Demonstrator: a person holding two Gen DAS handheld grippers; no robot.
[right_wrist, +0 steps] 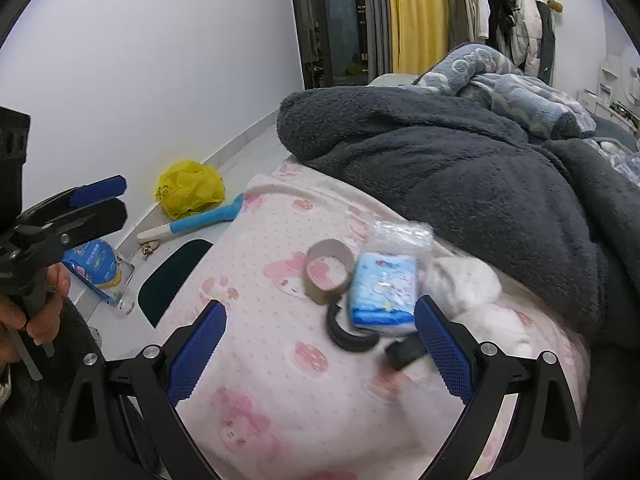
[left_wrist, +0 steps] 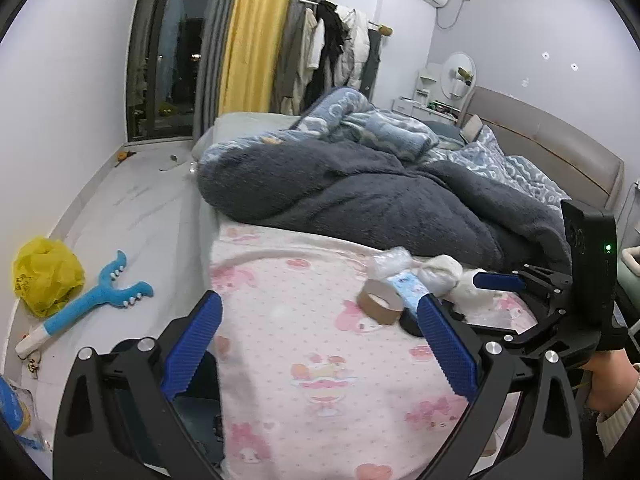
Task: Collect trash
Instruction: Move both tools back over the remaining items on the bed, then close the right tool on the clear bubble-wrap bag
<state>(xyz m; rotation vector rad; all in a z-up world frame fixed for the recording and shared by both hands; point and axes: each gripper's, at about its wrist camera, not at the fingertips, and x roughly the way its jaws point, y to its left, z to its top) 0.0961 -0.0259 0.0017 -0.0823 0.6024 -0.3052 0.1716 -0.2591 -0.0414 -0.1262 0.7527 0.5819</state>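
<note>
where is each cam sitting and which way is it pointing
Left wrist: on the left gripper, facing along the bed toward window and headboard; shows right gripper and a hand.
Right wrist: on the right gripper, facing the bed's trash and floor; shows left gripper.
Shared: cardboard ring, blue packet, yellow bag.

1 cardboard ring (right_wrist: 328,271), 1 tissue pack (right_wrist: 383,289)
</note>
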